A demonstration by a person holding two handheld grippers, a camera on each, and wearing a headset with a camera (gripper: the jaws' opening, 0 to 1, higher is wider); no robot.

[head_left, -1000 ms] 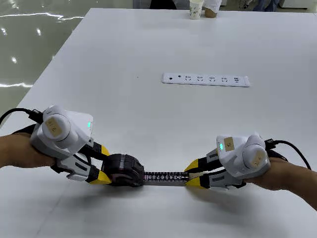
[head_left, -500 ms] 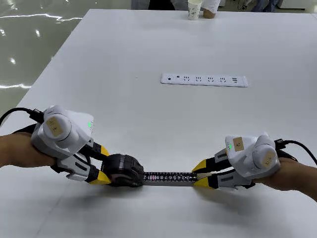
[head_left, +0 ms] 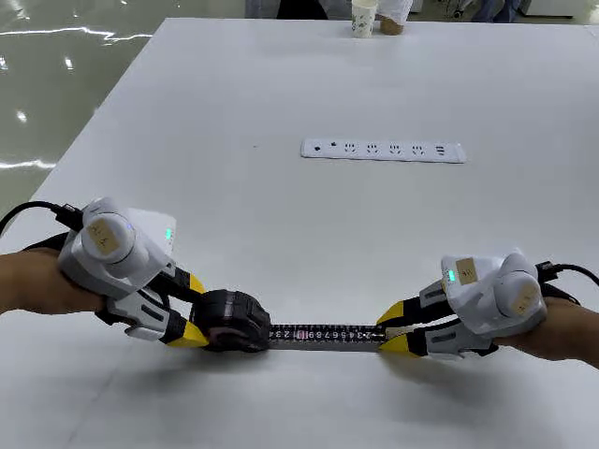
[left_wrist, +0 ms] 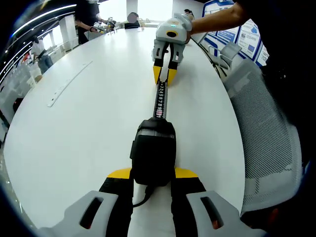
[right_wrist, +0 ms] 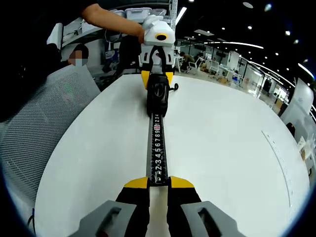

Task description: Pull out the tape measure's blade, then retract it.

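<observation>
White desk [head_left: 281,103], long, glossy floor off to one side, open office with ceiling lights behind in the right gripper view. Tape measure [head_left: 232,321], black case, sits on the near part of the desk, close to the front edge. Left tongs [head_left: 193,310] clamp the case from both sides, yellow tips touching it. Blade [head_left: 328,334] is pulled out of the case, dark with white numbers, lying flat along the desk toward the right tongs [head_left: 393,328]. Right tongs are closed narrow on the blade's free end, tips pinching it from both edges. Both tongs are low, at desk level, facing each other along the blade. Power strip [head_left: 382,151], white, lies flat farther back in mid-desk, well apart from the tape measure, nothing plugged in. Paper cup [head_left: 363,17] stands upright at the far edge; contents can't be told from this angle. Brownish item just beside the cup, too small to identify. Mesh chair back [left_wrist: 266,123] is beside the desk edge in the left gripper view.
</observation>
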